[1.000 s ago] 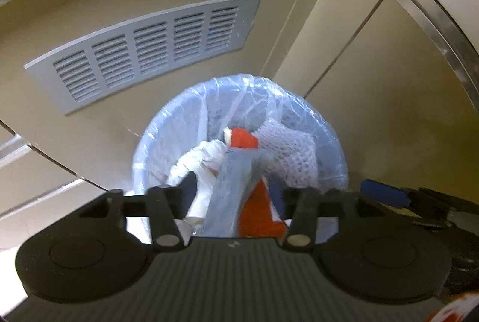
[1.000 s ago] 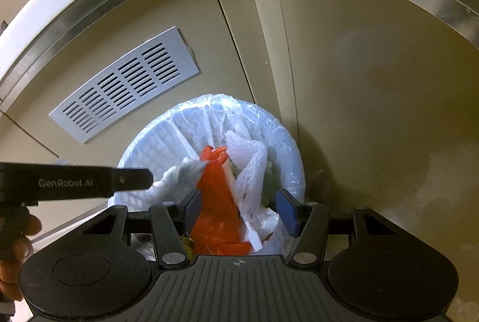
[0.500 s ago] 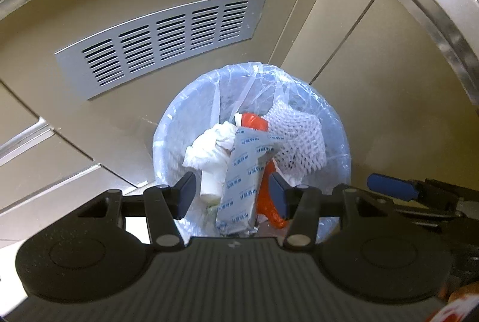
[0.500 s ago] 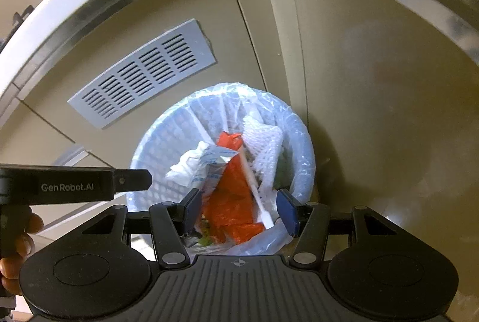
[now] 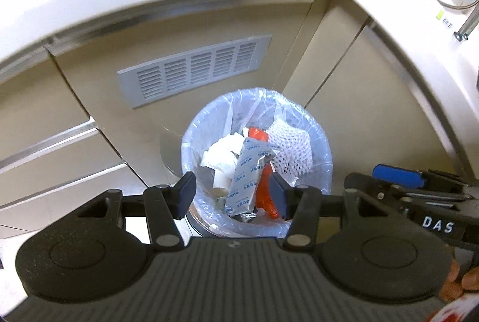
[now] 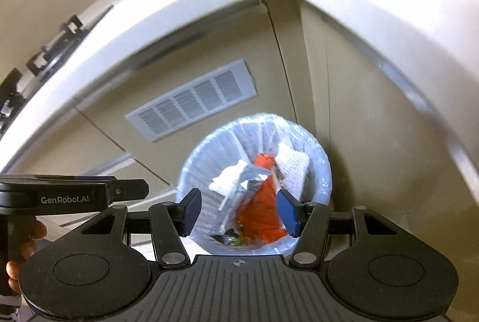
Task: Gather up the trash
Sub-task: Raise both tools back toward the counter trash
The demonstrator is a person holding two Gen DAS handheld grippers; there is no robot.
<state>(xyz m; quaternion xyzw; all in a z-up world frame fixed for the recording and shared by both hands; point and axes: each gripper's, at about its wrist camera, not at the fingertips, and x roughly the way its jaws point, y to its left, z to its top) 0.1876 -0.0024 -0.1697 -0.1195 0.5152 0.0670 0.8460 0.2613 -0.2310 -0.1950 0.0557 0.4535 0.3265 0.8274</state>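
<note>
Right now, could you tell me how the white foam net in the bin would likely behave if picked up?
The white foam net looks soft and open-meshed, so it would probably squash and flop. It seems light. Resting loosely atop the orange wrapper, it should lift free easily.

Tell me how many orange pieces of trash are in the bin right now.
1 that shows: an orange wrapper in the lined bin, between the printed white-and-blue packet and the white foam net. More may be buried under the pile.
</note>
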